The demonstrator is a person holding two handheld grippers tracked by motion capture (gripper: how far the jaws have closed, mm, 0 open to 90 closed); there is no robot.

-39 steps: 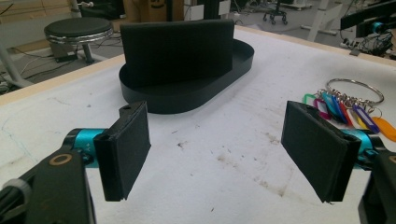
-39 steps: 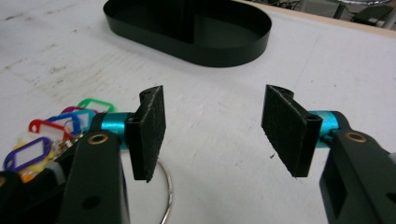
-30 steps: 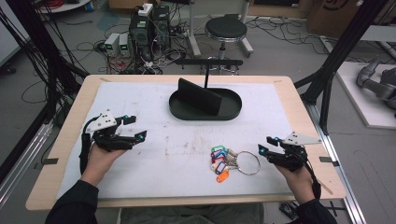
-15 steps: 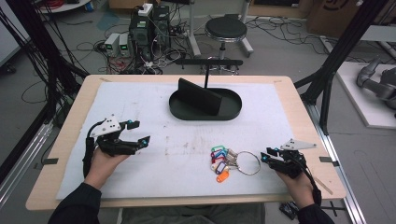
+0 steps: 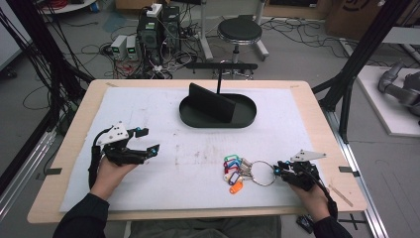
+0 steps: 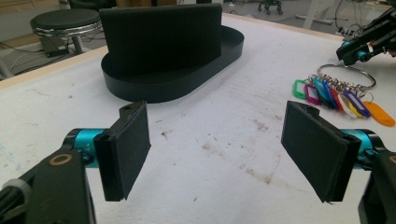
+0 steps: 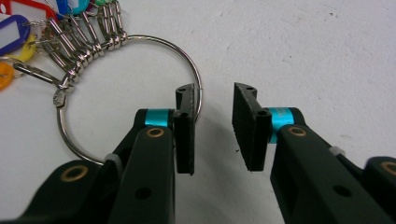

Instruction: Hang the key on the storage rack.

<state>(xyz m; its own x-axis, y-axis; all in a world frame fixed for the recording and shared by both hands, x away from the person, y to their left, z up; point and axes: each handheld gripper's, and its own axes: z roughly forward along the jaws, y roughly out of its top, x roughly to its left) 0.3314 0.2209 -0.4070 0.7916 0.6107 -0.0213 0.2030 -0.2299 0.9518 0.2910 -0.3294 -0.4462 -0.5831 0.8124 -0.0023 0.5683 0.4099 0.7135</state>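
A large metal key ring (image 5: 263, 173) with several coloured tags (image 5: 233, 171) lies on the white mat at front right. My right gripper (image 5: 278, 168) is low at the ring's right edge. In the right gripper view the ring (image 7: 161, 40) curves past the gripper (image 7: 215, 107): one jaw sits inside the loop, the other outside, and the wire runs between them by the inner pad. The jaws have just been closing, and a gap still shows. My left gripper (image 5: 150, 140) stands wide open over bare mat at front left, holding nothing (image 6: 217, 149).
A black oval tray (image 5: 198, 123) with an upright black panel (image 5: 213, 101) stands at the middle back of the mat, also seen ahead in the left gripper view (image 6: 154, 88). The wooden table edge (image 5: 198, 214) runs along the front.
My right gripper has come down and slightly nearer to the ring's right edge, and its jaws have narrowed around the wire. The left gripper has barely shifted.
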